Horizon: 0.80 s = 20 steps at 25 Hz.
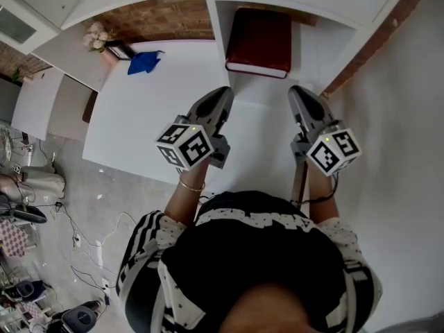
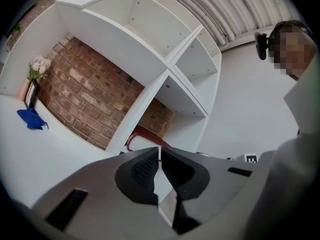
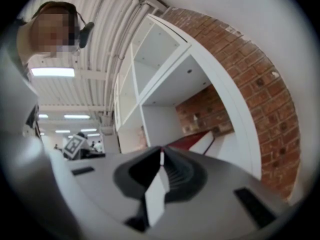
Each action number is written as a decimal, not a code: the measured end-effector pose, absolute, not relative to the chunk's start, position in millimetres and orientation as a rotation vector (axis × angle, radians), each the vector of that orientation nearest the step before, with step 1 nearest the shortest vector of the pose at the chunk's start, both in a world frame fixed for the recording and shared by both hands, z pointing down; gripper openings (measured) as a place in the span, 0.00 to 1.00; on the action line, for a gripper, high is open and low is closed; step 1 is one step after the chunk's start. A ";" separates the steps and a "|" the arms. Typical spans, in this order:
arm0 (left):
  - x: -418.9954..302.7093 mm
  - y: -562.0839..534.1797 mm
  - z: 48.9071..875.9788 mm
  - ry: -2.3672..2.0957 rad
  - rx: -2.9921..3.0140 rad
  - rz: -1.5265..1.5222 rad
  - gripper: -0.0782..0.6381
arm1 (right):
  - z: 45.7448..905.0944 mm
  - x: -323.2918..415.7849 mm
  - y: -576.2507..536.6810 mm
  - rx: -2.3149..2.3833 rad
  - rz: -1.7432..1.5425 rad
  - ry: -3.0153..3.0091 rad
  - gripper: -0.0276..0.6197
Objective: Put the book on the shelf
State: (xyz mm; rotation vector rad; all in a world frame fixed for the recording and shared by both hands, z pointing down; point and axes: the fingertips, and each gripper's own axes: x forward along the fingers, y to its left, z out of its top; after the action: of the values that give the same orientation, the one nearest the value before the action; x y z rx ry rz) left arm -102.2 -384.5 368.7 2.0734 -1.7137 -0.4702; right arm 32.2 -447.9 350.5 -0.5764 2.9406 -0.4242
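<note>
A dark red book [image 1: 259, 40] lies flat inside the lower compartment of the white shelf [image 1: 310, 46], its page edge facing me. My left gripper [image 1: 223, 93] hovers over the white table in front of that compartment, jaws shut and empty. My right gripper [image 1: 297, 93] is level with it on the right, also shut with nothing in it. Both tips stand a short way back from the book. In the left gripper view the book [image 2: 144, 135] shows as a red edge beyond the closed gripper [image 2: 160, 153]. The right gripper view shows the book [image 3: 194, 140] past the closed gripper [image 3: 161, 154].
A blue cloth [image 1: 143, 62], a small framed picture [image 1: 119, 48] and a pot of pale flowers [image 1: 97, 36] sit at the table's far left by the brick wall [image 1: 166, 18]. The table [image 1: 139, 120] edge drops to a floor with cables at the left.
</note>
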 end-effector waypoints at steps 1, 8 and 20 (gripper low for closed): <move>-101.1 -383.5 368.9 -1.713 2.076 -0.468 0.18 | 349.7 31.6 -445.5 -0.567 -0.418 2.944 0.10; -88.7 -375.5 367.7 -1.697 2.090 -0.454 0.18 | 344.4 35.6 -432.0 -0.538 -0.404 2.949 0.10; -81.2 -375.2 365.4 -1.690 2.100 -0.451 0.18 | 342.1 39.2 -425.8 -0.519 -0.406 2.942 0.09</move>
State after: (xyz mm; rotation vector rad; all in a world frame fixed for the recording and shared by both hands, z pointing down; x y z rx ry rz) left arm -81.2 -375.2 365.4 2.1004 -1.6899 -0.4515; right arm 39.2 -425.8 342.1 -0.5194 2.9417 -0.4056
